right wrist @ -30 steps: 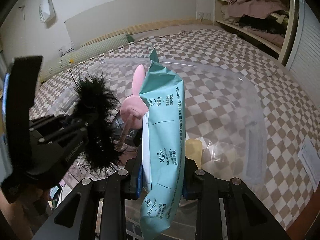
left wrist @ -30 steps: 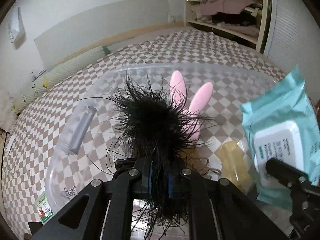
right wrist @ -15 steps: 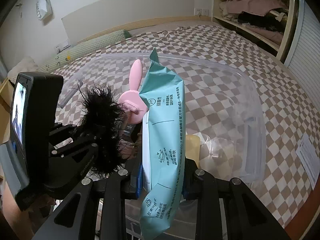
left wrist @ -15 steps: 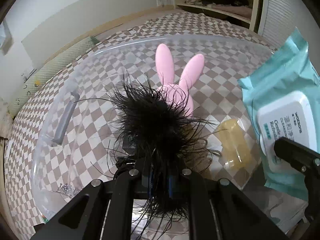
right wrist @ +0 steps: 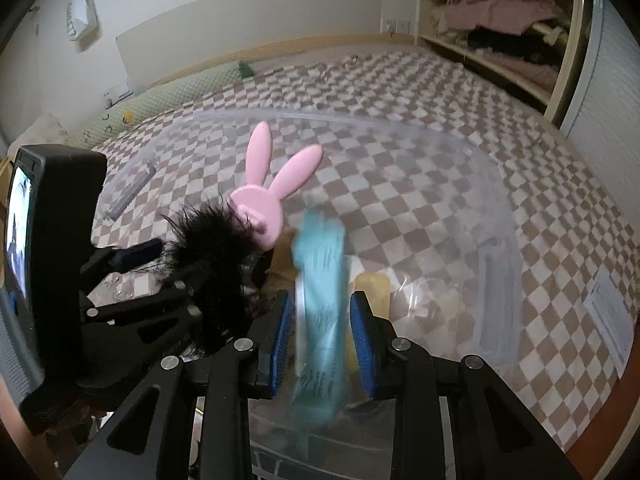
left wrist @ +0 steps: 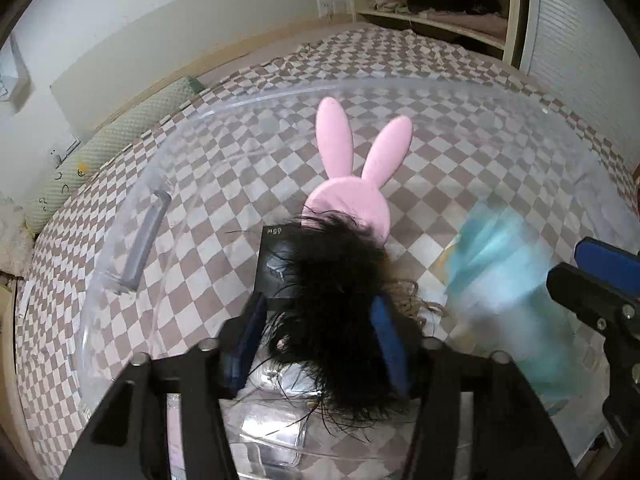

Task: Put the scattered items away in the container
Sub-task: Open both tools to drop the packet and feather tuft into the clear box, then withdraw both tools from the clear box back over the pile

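My left gripper (left wrist: 316, 332) hangs over the clear plastic bin (left wrist: 240, 104), its jaws opening. The black feathery piece (left wrist: 340, 320) sits loose between its blue pads (left wrist: 386, 320). A pink bunny-eared item (left wrist: 348, 196) and a black card (left wrist: 276, 268) lie in the bin behind it. My right gripper (right wrist: 320, 336) is also opening over the bin (right wrist: 440, 132). The teal wipes pack (right wrist: 320, 280) is motion-blurred between its pads, with gaps on both sides. In the left wrist view the pack (left wrist: 500, 264) is a blur beside the right gripper (left wrist: 600, 276).
The bin rests on a bed with a brown checkered cover (right wrist: 460, 92). A yellow item (right wrist: 372, 288) and clear packaging (left wrist: 272, 432) lie in the bin. A green bolster (left wrist: 100, 160) lines the wall. Wardrobe shelves with clothes (right wrist: 500, 8) stand at the right.
Both grippers' jaws have spread apart. The feathery piece now sits loose between the left pads, and the wipes pack has slipped free of the right pads and blurs downward.
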A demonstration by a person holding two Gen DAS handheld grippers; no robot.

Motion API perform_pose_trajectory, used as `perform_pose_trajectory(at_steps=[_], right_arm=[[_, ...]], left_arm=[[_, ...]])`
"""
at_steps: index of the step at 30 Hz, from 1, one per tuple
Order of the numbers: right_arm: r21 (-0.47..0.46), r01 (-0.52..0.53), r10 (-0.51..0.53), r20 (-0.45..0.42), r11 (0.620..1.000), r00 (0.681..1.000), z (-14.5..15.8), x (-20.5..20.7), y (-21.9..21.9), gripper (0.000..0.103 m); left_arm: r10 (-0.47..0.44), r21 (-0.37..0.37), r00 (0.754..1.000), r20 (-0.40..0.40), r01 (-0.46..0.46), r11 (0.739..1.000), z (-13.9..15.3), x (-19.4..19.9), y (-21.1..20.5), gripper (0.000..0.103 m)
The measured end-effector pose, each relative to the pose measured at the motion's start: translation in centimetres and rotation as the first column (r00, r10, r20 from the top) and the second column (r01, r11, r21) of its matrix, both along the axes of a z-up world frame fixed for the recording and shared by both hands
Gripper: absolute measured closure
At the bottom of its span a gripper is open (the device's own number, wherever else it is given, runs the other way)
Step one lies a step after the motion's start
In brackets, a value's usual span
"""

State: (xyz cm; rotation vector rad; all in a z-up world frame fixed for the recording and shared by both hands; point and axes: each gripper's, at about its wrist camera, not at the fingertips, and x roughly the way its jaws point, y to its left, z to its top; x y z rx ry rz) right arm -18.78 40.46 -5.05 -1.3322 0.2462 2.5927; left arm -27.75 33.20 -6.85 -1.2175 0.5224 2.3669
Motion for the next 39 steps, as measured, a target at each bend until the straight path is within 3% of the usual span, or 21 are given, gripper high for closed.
perform_pose_trajectory(at_steps=[1, 3, 6, 9, 11, 15, 27, 29, 30, 31, 37, 39], right_arm=[[0.003, 0.006, -0.006, -0.008, 1.0, 1.0, 0.1, 0.0, 0.0, 0.051], [0.007, 0.017, -0.017, -0.023, 1.0, 1.0, 0.3, 0.1, 0.0, 0.032], [0.021, 0.018, -0.017, -0.016, 1.0, 1.0, 0.2, -0.1, -0.4, 0.031], [0.02, 0.02, -0.02, -0.008, 1.0, 1.0, 0.0, -0.1, -0.4, 0.031], [0.021, 0.028, -0.028, -0.008, 0.999, 1.0, 0.0, 0.1, -0.3, 0.031], [0.026, 0.038, -0.038, -0.015, 0.999, 0.999, 0.1, 0.5, -0.5, 0.02], [0.008, 0.06, -0.059, -0.049, 0.998, 0.997, 1.3, 2.0, -0.8, 0.02], [0.013, 0.061, -0.06, -0.055, 0.998, 0.997, 1.5, 2.4, -1.0, 0.017], [0.015, 0.062, -0.061, -0.06, 0.998, 0.996, 1.6, 2.5, -1.1, 0.01], [0.015, 0.062, -0.061, -0.065, 0.998, 0.996, 1.7, 2.7, -1.1, 0.005], [0.032, 0.057, -0.054, -0.093, 0.998, 0.994, 2.1, 3.6, -2.3, 0.004], [0.042, 0.052, -0.047, -0.101, 0.998, 0.994, 2.0, 3.9, -2.8, 0.0]], left_arm=[[0.0, 0.002, 1.0, -0.004, 0.0, 1.0, 0.2, 0.1, 0.0, 0.048], [-0.001, 0.004, 1.0, -0.009, 0.001, 1.0, 0.4, 0.2, 0.0, 0.047], [0.001, 0.004, 1.0, -0.014, -0.001, 1.0, 0.4, 0.4, -0.1, 0.045], [0.003, 0.011, 1.0, -0.013, -0.003, 1.0, 0.5, 0.4, -0.4, 0.033], [0.009, 0.016, 1.0, -0.013, -0.009, 1.0, 0.6, 0.5, -0.7, 0.031], [0.025, 0.024, 1.0, -0.017, -0.024, 0.999, 1.0, 0.8, -1.3, 0.023], [0.059, 0.048, 0.997, -0.04, -0.057, 0.997, 2.8, 2.5, -3.0, 0.02], [0.067, 0.053, 0.996, -0.053, -0.064, 0.997, 3.2, 3.0, -3.4, 0.009], [0.072, 0.054, 0.996, -0.061, -0.068, 0.996, 3.5, 3.2, -3.7, 0.006], [0.076, 0.056, 0.995, -0.07, -0.072, 0.996, 3.7, 3.4, -3.9, 0.006], [0.111, 0.076, 0.991, -0.074, -0.105, 0.992, 5.0, 4.6, -6.6, 0.005], [0.129, 0.08, 0.988, -0.079, -0.123, 0.989, 5.4, 5.0, -7.6, 0.0]])
